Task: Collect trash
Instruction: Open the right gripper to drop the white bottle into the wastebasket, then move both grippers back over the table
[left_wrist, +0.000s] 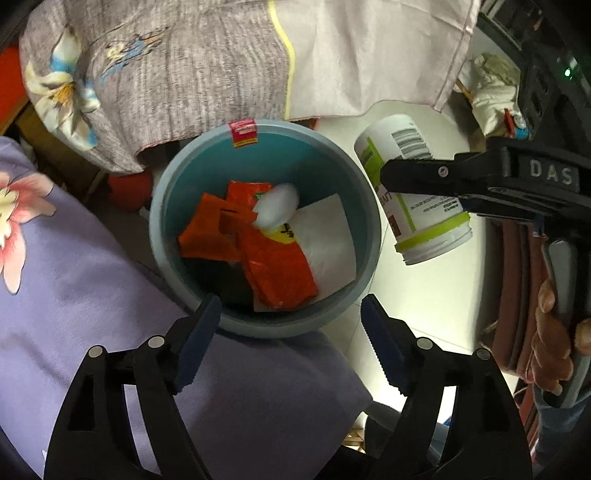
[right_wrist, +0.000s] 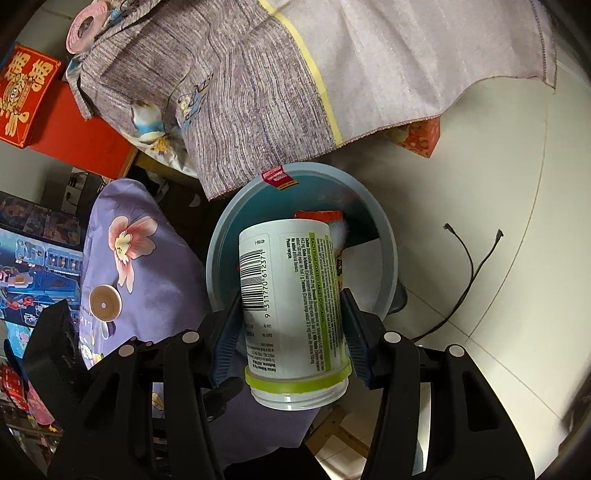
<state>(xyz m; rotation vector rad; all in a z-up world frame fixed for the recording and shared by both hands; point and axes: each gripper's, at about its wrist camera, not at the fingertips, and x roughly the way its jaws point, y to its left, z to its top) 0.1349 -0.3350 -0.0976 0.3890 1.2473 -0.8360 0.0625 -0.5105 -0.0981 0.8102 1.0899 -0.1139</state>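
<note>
In the left wrist view the left gripper (left_wrist: 290, 314) hangs over the near rim of a blue bin (left_wrist: 168, 221) at the centre of the frame, its jaws wide apart with nothing between them. Inside the bin lie orange wrappers (left_wrist: 273, 258), a white sheet of paper (left_wrist: 328, 243) and a white wad (left_wrist: 277, 206) that may be cotton or tissue; blur makes it hard to tell. The wad sits well beyond the jaws' tips, near the middle of the bin.

To the right of the bin in that view, the right gripper (left_wrist: 384, 173) holds a white bottle (left_wrist: 410, 155) with a green band, and a hand (left_wrist: 554, 339) grips its handle at the right edge.

In the right wrist view the bottle (right_wrist: 291, 295) stands between the blue pads (right_wrist: 227, 332) of the right gripper (right_wrist: 293, 332), both pads pressed against its sides, its open neck toward the camera and its base above the bin (right_wrist: 388, 266). A purple flowered cushion (right_wrist: 140, 236) lies left of the bin.
</note>
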